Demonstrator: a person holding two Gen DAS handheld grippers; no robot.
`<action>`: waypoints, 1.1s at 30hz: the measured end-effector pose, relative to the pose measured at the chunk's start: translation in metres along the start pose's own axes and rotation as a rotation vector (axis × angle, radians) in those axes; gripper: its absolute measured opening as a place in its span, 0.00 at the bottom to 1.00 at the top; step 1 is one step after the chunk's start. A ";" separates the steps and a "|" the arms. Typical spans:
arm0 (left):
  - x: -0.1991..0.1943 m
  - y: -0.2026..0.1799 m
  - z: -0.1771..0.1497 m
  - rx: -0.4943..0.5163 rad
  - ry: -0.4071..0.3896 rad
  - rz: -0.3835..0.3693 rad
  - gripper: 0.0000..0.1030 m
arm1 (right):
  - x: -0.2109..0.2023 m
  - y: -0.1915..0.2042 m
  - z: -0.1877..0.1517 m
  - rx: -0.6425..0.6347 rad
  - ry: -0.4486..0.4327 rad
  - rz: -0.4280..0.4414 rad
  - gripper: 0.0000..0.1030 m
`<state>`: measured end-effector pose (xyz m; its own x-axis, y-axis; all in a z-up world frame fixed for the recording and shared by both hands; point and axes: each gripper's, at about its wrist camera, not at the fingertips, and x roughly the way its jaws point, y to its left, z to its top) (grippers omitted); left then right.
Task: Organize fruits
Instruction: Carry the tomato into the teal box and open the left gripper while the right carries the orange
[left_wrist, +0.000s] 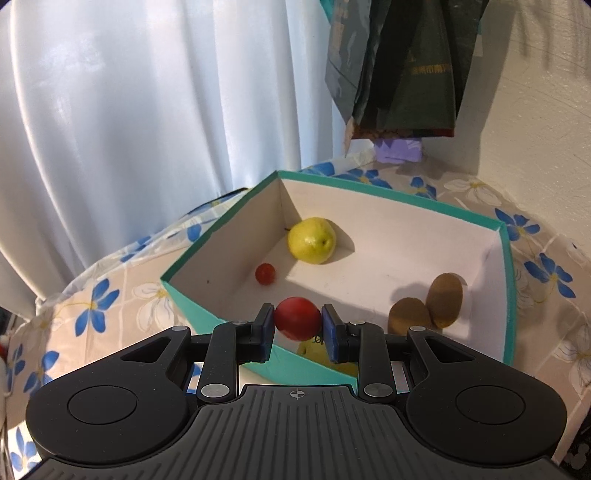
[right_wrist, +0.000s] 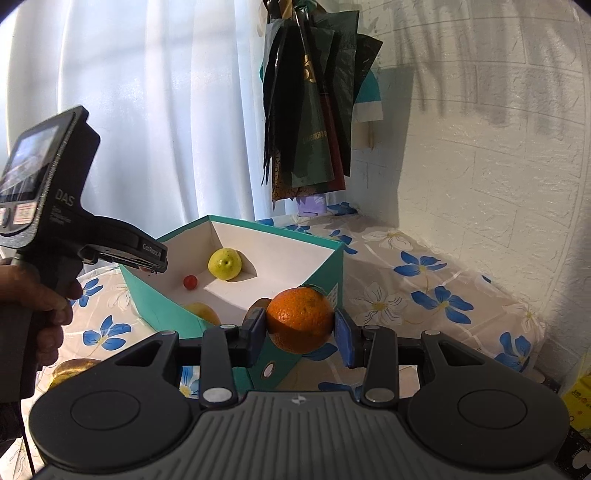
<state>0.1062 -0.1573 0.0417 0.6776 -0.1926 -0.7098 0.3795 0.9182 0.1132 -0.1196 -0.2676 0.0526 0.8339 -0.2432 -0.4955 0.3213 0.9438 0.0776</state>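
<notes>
Two fruits pinched above the teal cardboard box (left_wrist: 508, 295).
A smooth red round fruit (left_wrist: 297, 318) sits low centre, pinched by the left tool (left_wrist: 297, 325); the right tool (right_wrist: 300, 330) pinches a dimpled round orange (right_wrist: 300, 319) at the box's near corner, on the flower-patterned table (right_wrist: 424, 295).

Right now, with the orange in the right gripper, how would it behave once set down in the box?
The orange is round, so it will probably roll on the box floor. Its rind looks firm and dimpled, so the right gripper likely holds it without slipping or crushing.
</notes>
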 end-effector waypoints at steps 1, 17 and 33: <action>0.008 -0.001 0.000 0.005 0.008 0.007 0.30 | -0.001 -0.001 0.000 0.001 -0.002 -0.003 0.38; 0.065 -0.030 -0.007 0.073 0.041 0.068 0.30 | 0.004 -0.016 -0.001 0.032 -0.009 -0.036 0.38; 0.063 -0.028 -0.007 0.075 0.023 0.077 0.52 | 0.010 -0.014 0.004 0.031 -0.014 -0.036 0.38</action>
<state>0.1340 -0.1925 -0.0115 0.6923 -0.1136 -0.7126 0.3737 0.9012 0.2194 -0.1138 -0.2838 0.0499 0.8278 -0.2804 -0.4860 0.3649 0.9270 0.0866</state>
